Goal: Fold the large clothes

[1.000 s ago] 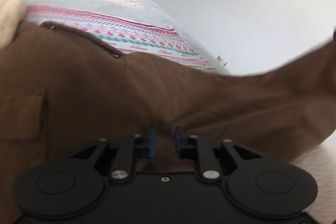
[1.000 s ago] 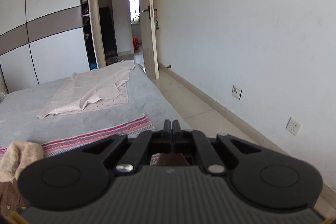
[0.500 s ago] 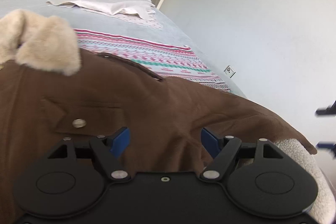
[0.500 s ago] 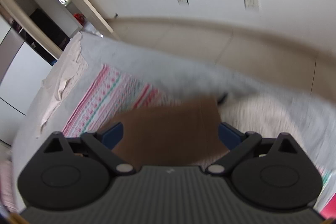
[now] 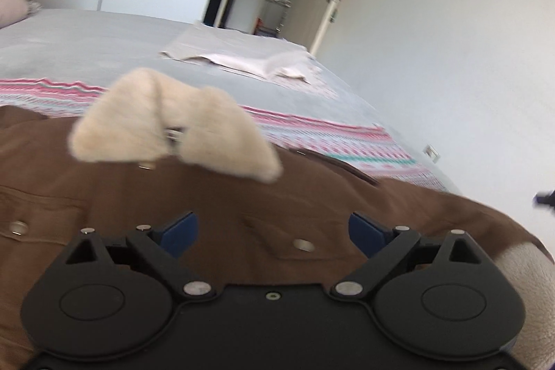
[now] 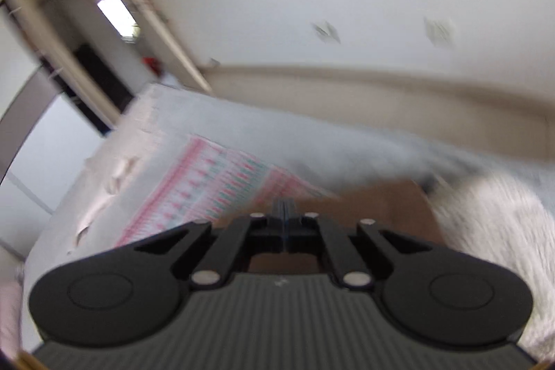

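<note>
The brown jacket (image 5: pixel 208 196) lies spread on the bed (image 5: pixel 104 51), its cream fleece collar (image 5: pixel 173 130) now in full view, where a second ago only brown cloth filled the left wrist view. The left gripper (image 5: pixel 272 227), clamped on the cloth a second ago, hangs released above the chest pocket, blue fingertips (image 5: pixel 178 226) wide apart. The right gripper (image 6: pixel 285 214), spread half a second ago, is clenched again over the jacket's edge; whether it pinches cloth cannot be told through the blur.
</note>
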`<state>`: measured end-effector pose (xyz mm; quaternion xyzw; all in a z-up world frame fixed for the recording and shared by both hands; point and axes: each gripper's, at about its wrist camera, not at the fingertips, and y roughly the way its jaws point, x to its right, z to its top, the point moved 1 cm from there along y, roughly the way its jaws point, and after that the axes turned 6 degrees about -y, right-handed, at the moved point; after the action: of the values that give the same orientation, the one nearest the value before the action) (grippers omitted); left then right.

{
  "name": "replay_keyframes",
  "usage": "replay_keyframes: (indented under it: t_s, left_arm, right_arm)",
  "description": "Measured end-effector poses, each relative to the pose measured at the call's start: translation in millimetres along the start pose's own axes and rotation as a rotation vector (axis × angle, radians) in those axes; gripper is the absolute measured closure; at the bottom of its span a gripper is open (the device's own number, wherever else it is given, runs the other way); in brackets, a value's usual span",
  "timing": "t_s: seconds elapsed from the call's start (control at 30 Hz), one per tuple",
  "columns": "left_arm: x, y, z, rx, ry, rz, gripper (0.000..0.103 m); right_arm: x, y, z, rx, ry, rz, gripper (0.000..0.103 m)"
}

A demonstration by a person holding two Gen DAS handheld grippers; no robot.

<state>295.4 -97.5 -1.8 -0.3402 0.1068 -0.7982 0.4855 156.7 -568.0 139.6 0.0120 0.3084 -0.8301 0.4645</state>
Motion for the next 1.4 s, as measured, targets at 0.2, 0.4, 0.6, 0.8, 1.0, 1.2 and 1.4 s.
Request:
replay_keyframes:
  t_s: [0.2,0.4,0.6,0.8,1.0,1.2,1.4]
  left_arm:
    - [-75,-10,12,0.053,-0.138,0.019,0.008]
    - [-121,-5,-11,0.076,-0.250,-0.031,0.007]
    - [-114,-17,-6,0.080,-0.246,-0.058,0.003]
    - [-120,-30,-2,0.114,-0.269,-0.077,0.001]
    - [-126,-26,-5,0.124,-0.294,-0.092,0.001]
    - [-135,-22,-5,0.129,-0.343,-0.092,0.001]
    - [-138,-30,-1,0.145,-0.354,-0.120,0.001]
  right_arm:
    - [-138,-49,25,0.108,-0.269,0.147,0.103]
    - [-165,-43,21,0.018,-0.221,0.006,0.012]
    - [-68,-15,-21,-0.144,-0.018,-0.259,0.007]
    - [29,0,-66,-0.204,0.274,-0.359,0.005]
    - [61,19,-63,-0.053,0.427,-0.343,0.010]
    - [42,15,-50,0.068,0.353,-0.323,0.098]
    - [-54,-14,-19,0.216,0.071,-0.159,0.099]
